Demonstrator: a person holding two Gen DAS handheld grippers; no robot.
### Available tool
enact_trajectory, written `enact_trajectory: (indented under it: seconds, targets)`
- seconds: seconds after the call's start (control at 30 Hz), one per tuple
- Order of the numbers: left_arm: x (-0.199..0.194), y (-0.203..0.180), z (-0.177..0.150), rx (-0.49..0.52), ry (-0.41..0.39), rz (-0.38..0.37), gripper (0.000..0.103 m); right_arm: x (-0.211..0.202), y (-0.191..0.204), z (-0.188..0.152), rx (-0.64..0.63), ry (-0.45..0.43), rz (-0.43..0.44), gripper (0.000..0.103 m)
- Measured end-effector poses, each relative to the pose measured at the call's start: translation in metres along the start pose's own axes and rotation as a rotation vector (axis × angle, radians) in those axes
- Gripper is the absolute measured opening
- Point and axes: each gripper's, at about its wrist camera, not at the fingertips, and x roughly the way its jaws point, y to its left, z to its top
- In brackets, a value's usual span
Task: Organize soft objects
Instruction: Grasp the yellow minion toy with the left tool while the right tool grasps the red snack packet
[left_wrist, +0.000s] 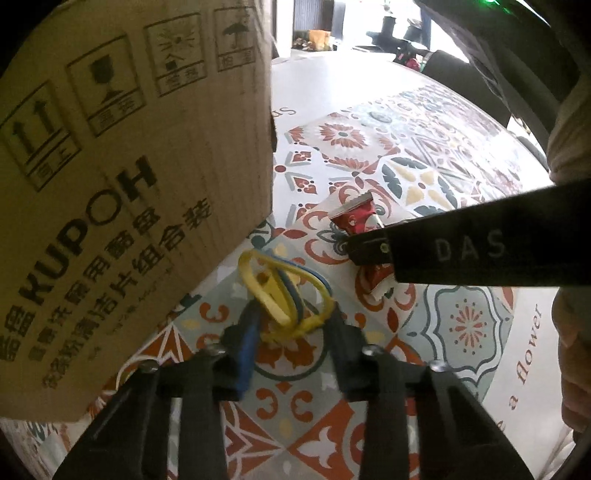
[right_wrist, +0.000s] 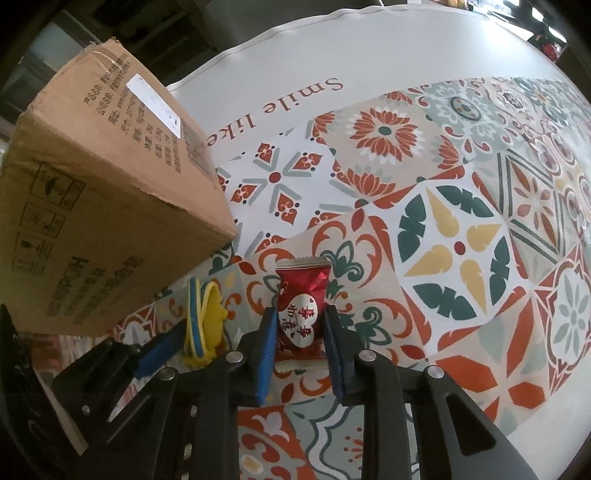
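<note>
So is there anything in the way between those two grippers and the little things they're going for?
Nothing visible. The left gripper has its fingers around the yellow and blue rubber bands, and the right gripper is closed on the red candy packet. The cardboard box stands just beside them.

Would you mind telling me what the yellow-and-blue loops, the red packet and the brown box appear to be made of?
The loops look like rubber or silicone bands: thin, matte, bending into open curves. The red packet seems to be glossy foil or plastic film, with creases, highlights and a serrated sealed edge. The box is plain corrugated cardboard, dull brown, with printed handling symbols and a frayed flap edge.
</note>
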Motion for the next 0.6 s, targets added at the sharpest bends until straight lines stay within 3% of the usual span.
enact_trajectory:
  seconds: [0.4,0.6]
  targets:
    - [-0.021,0.012,-0.02,-0.221,-0.028,-0.002,0.031,-0.01,-0.016,-0.015,-0.005,0.003,0.05,0.026]
    - [-0.047,0.011,-0.031,-0.285,-0.061,0.014,0.03,-0.037,-0.016,-0.028,-0.035,-0.018,0.075,0.026]
